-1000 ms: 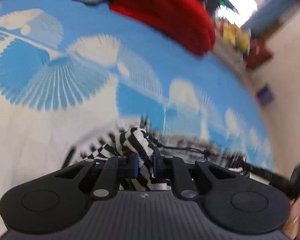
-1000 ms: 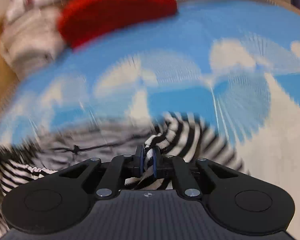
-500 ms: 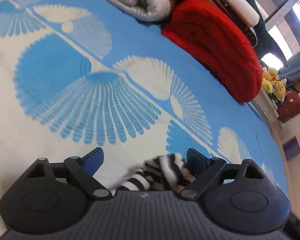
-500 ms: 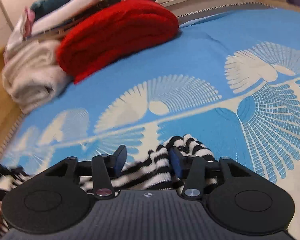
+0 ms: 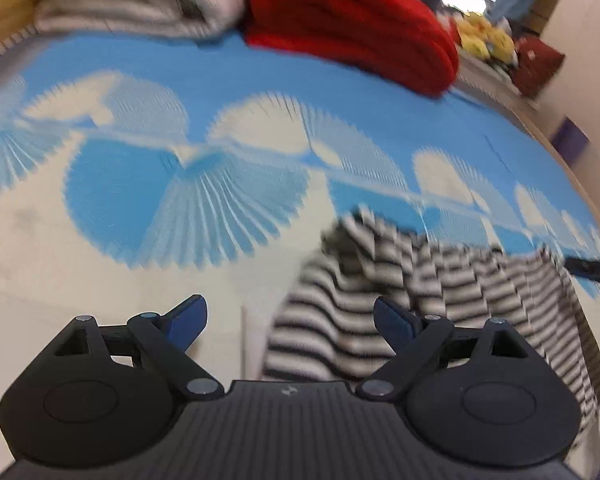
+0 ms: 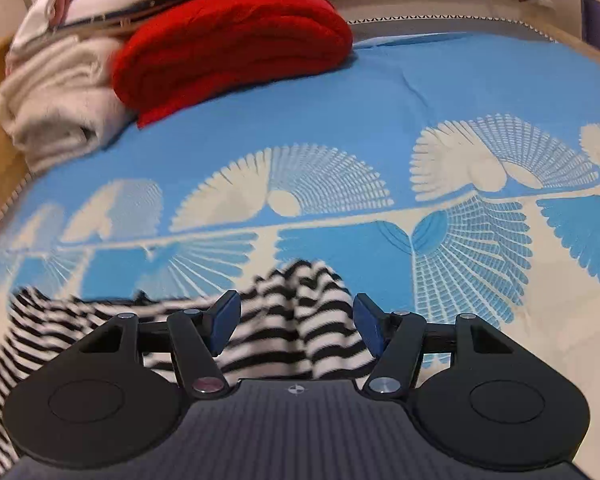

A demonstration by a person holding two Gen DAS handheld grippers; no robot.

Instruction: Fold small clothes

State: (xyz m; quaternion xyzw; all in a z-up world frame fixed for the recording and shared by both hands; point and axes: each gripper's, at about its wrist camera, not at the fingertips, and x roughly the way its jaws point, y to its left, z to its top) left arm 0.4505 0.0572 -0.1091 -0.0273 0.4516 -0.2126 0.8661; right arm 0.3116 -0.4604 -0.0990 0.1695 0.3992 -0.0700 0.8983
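**Me:** Striped garment (image 6: pixel 300 320) first: black and white, it lies rumpled on the blue and cream patterned bedspread (image 6: pixel 460 100), low in both wrist views. In the right wrist view its humped corner sits between my right fingers and the rest trails off to the left.

**You:** Is either gripper holding it?

**Me:** No. The right gripper (image 6: pixel 294 322) has its fingers spread wide, the blue pads (image 6: pixel 224 320) standing on either side of the cloth without pinching it. The left gripper (image 5: pixel 290 320) is spread wide too. From the left wrist view the striped garment (image 5: pixel 440 300) lies mostly to the right, running behind the right-hand finger and out toward the frame edge; the left-hand finger is over bare cream bedspread (image 5: pixel 100 260).

**You:** What else is on the bed?

**Me:** At the far side, a folded red blanket (image 6: pixel 236 44), and just beside it on the left a folded cream blanket (image 6: pixel 56 108), the two touching. The left wrist view is motion-blurred, so I can't tell finer detail of the folds there.
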